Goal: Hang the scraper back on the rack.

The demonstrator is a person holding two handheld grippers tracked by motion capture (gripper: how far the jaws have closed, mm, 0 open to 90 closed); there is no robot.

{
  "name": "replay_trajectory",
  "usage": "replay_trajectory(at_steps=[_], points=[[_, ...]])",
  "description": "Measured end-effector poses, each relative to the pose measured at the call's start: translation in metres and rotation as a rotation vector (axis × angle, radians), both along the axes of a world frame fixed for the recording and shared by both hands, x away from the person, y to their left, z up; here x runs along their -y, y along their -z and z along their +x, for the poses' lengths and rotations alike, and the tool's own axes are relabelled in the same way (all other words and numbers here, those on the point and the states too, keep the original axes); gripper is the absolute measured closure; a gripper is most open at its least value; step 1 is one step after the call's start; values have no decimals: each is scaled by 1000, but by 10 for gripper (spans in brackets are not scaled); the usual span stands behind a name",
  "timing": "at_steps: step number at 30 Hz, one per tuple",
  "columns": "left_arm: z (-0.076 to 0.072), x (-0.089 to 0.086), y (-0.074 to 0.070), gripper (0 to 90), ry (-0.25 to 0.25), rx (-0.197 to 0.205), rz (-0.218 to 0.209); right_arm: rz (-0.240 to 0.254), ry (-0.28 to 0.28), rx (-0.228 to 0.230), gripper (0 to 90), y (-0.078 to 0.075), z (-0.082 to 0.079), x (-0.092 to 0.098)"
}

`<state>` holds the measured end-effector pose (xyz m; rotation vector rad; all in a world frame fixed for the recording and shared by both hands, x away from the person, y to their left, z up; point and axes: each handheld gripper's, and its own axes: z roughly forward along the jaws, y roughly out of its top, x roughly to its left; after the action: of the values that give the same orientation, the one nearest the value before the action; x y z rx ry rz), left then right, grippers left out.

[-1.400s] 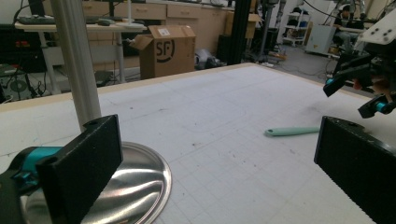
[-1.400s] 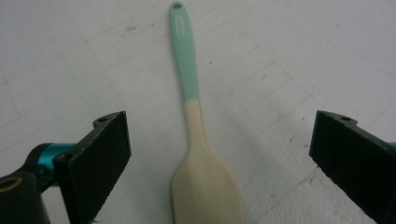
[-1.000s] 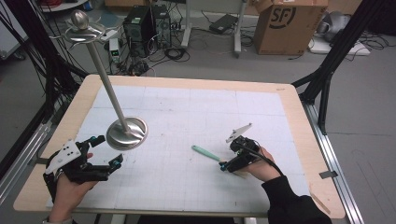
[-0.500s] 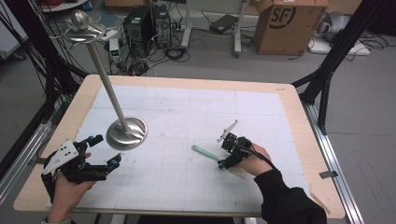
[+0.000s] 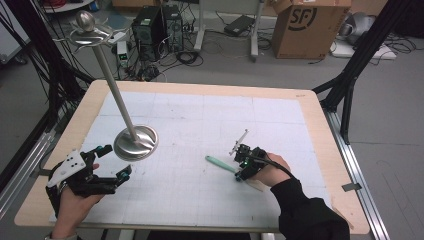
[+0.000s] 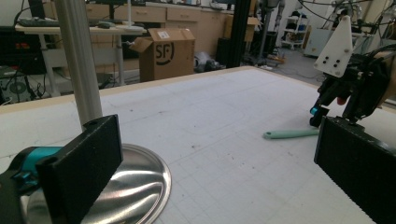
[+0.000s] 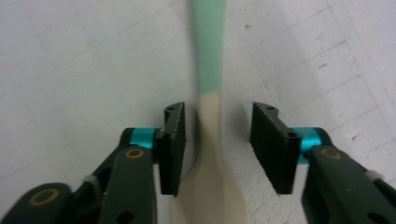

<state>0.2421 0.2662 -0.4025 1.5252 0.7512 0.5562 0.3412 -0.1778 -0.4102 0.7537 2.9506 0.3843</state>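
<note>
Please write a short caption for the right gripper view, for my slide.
Right tongs, jaws just closing, straddle the neck of a green-handled beige spoon lying on the white gridded mat, not yet gripping.

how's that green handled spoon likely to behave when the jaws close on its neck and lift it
The spoon looks thin, flat and rigid, so it should lift without flopping. It is probably light. Its narrow neck sits between the right gripper pads with a gap on both sides, so it may pivot or slip once pinched.

Steel stand on table; cardboard box behind.
</note>
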Motion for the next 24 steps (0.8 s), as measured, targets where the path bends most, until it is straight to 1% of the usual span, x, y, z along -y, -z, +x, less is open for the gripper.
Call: replay_trajectory(at_steps=[3, 4, 6, 7, 8, 9, 12, 13, 17, 18, 19, 21, 23, 24], points=[[1, -1, 2, 17, -3, -5, -3, -17, -10, -8, 632, -1, 1, -2], [0, -2, 1, 17, -6, -5, -1, -28, 7, -30, 660, -1, 1, -4], [0, -3, 1, 17, -6, -2, -3, -40, 16, -44, 699, -2, 3, -5], [0, -3, 1, 17, -7, -2, -2, -53, 7, -46, 728, -2, 5, -5], [-1, -4, 1, 17, -10, -2, -3, -62, 13, -51, 748, -2, 5, -6], [-1, -4, 1, 17, -10, -2, -3, -67, 7, -59, 762, -2, 5, -6], [-2, -5, 0, 17, -10, 1, -1, -68, 0, -55, 793, -2, 5, -7], [-2, -5, 0, 17, -12, 1, -1, -77, -3, -50, 801, -2, 4, -8], [-2, -4, 1, 17, -9, -1, 3, -84, -2, -47, 806, -3, 4, -8], [-2, -3, 1, 17, -10, -1, 2, -78, 10, -57, 806, -3, 4, -8], [-2, -3, 1, 17, -10, -1, 4, -78, 10, -57, 806, -3, 4, -8], [-2, -4, 1, 17, -12, -3, 2, -54, 28, -67, 807, -3, 6, -5], [-2, -5, 1, 17, -15, -2, -1, -13, 36, -91, 807, -5, 6, -2], [-2, -6, 1, 17, -15, -3, -1, 8, 38, -79, 807, -7, 6, 0]])
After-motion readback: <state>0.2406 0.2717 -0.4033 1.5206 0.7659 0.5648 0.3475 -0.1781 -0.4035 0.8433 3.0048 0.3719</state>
